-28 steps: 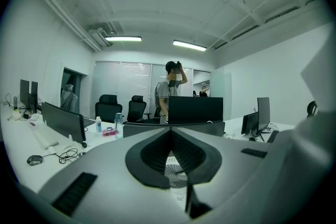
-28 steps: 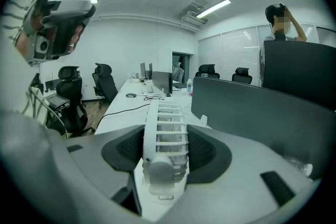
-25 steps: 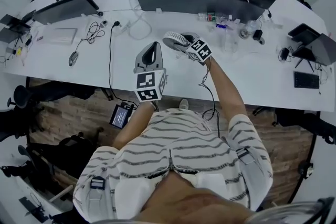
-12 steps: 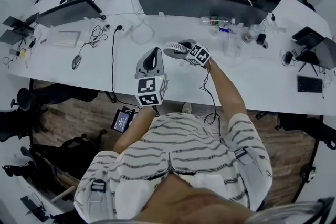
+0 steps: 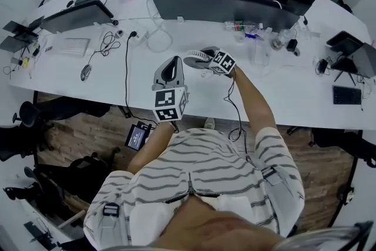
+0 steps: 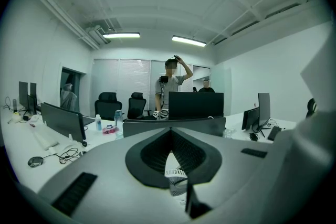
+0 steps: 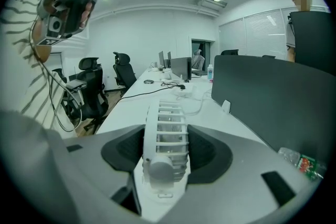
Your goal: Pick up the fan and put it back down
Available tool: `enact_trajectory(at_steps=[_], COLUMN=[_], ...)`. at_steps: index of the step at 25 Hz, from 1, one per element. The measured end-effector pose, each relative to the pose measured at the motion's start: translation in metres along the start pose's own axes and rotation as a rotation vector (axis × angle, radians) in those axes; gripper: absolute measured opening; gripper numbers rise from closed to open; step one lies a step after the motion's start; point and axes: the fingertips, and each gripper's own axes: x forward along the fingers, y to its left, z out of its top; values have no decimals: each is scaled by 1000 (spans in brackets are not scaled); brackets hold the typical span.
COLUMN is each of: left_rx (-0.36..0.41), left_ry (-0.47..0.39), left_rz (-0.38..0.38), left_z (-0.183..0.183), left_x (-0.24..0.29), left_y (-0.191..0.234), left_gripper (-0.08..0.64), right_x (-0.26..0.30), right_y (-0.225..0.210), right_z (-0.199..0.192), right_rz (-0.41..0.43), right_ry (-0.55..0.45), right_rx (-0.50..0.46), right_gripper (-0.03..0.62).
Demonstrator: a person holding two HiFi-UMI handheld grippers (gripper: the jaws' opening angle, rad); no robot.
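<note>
Clamping small white slatted fan (image 5: 194, 57) over white bench (image 5: 88, 76) for set-down, right hand-held gripper (image 5: 204, 60); left hand-held gripper (image 5: 174, 63) closed, empty.

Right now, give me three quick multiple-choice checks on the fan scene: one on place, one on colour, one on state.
1. Where is the fan?
A. in the left gripper
B. in the right gripper
C. lying free, in neither

2. What colour is the fan?
A. black
B. red
C. white

3. How do the left gripper's jaws stand?
A. together, nothing between them
B. wide apart
C. clamped on something

Answers:
1 B: the right gripper view shows the fan's grille clamped between that gripper's jaws.
2 C: the grille and body are white in both the head view and the right gripper view.
3 A: in the left gripper view the jaw tips meet and hold nothing.
</note>
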Motion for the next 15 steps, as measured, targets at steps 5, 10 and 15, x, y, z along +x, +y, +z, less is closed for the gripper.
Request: enact_trajectory(at_steps=[5, 10, 15], left_rx=[3, -1, -3], left_ry=[4, 6, 0], left_rz=[-2, -8, -20], left_z=[-2, -5, -3], left_x=[0, -1, -3], left_y=[1, 1, -1], left_gripper=[6, 8, 6], right_x=[0, -9, -22], right_y=[-2, -2, -4], right_z=[2, 1, 20], right_rz=[7, -10, -43], right_ry=[16, 3, -49], right_rx=[38, 78, 106], right_gripper=[232, 233, 233])
